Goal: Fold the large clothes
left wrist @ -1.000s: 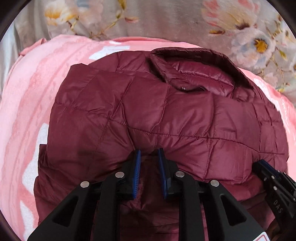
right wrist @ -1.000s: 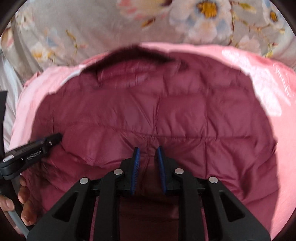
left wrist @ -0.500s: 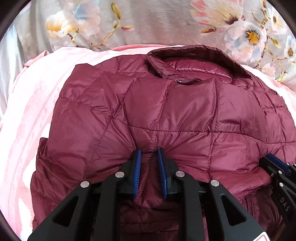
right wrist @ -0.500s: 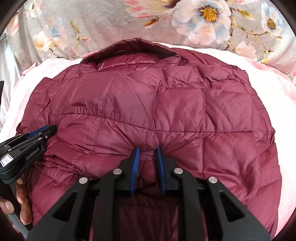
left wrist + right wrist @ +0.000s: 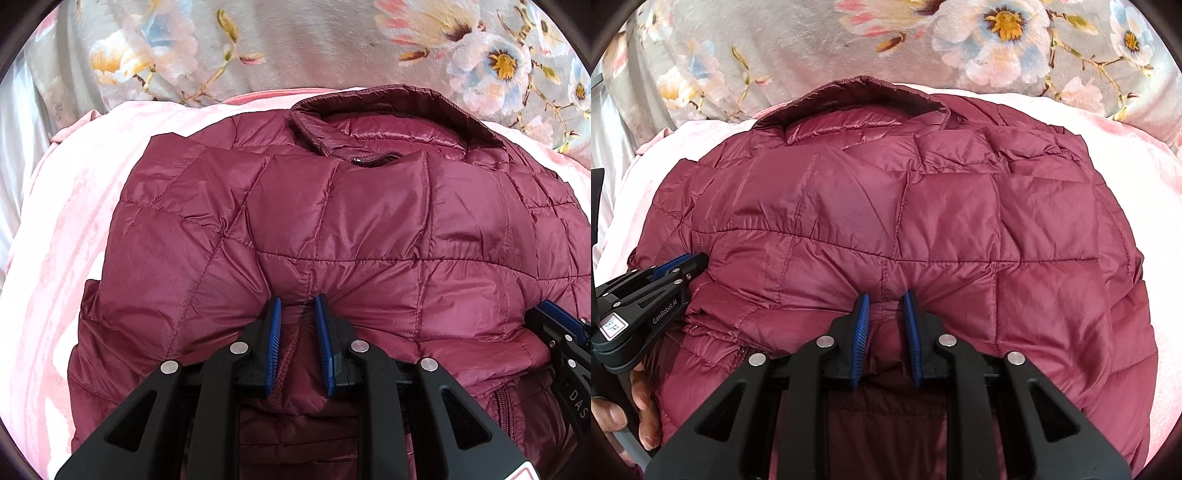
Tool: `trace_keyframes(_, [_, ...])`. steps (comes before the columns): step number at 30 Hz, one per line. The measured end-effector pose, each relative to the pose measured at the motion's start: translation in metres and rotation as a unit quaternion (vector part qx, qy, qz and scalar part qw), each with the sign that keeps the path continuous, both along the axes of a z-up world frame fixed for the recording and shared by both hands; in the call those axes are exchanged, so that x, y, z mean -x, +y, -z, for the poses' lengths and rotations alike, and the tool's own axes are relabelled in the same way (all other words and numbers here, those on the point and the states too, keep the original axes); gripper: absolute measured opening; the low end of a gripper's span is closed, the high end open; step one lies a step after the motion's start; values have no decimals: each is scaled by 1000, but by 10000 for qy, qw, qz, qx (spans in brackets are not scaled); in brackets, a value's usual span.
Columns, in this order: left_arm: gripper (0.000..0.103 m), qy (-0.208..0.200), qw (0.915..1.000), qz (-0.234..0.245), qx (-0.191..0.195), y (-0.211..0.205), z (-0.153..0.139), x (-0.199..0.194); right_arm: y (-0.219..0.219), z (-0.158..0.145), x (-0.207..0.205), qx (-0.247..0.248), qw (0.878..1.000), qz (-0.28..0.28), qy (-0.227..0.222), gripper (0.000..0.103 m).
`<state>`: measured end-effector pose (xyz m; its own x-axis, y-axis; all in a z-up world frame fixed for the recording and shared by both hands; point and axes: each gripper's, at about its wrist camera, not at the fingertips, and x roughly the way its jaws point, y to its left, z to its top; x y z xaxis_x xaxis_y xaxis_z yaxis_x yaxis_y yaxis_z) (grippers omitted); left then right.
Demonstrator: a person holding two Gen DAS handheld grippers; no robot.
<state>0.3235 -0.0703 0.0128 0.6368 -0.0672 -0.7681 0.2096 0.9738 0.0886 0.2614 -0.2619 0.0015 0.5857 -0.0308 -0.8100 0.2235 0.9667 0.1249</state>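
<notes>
**Both grippers pinching the jacket's folded edge**

Left wrist view: my left gripper (image 5: 297,314) is clamping a bunched ridge of the maroon quilted jacket (image 5: 351,221), the blue pads (image 5: 274,343) pressing on the fabric from both sides. The jacket is lying folded over on a pink blanket (image 5: 55,258), its collar (image 5: 388,107) pointing away from me toward a grey floral cover (image 5: 295,48). A small zipper pull (image 5: 356,160) is showing just below the collar. My right gripper (image 5: 554,325) is poking in at the right edge, touching the same fold.

Right wrist view: my right gripper (image 5: 885,306) is likewise biting on a pucker of jacket (image 5: 923,206), jaws drawn close with fabric between them. My left gripper (image 5: 690,264) is sitting at the left, its tip against the fold, with my left hand (image 5: 631,410) gripping its handle. The pink blanket (image 5: 1145,221) is showing around the jacket.
</notes>
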Motion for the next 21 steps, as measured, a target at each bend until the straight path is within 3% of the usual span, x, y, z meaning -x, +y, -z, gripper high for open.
trace_keyframes(13, [20,6,10000,53,-24,1,-2,4,2,-3,9,-57,10000,-5,13,19])
trace_keyframes(16, [20,21,9997,157,-199,-1,-5,7,0,-6,10,-132,9998,-107,52,20])
trace_keyframes(18, [21,119,9991,294,-270,-1,-12,6,-10,-13,7,-356,9991,-214,76,25])
trace_keyframes(20, [23,235,9983,505,147,8,-31,1,-28,-31,3,-726,9970,-193,-174,48])
trace_keyframes(21, [33,192,9975,508,456,16,-47,-6,-36,-39,0,-804,9963,-138,-289,52])
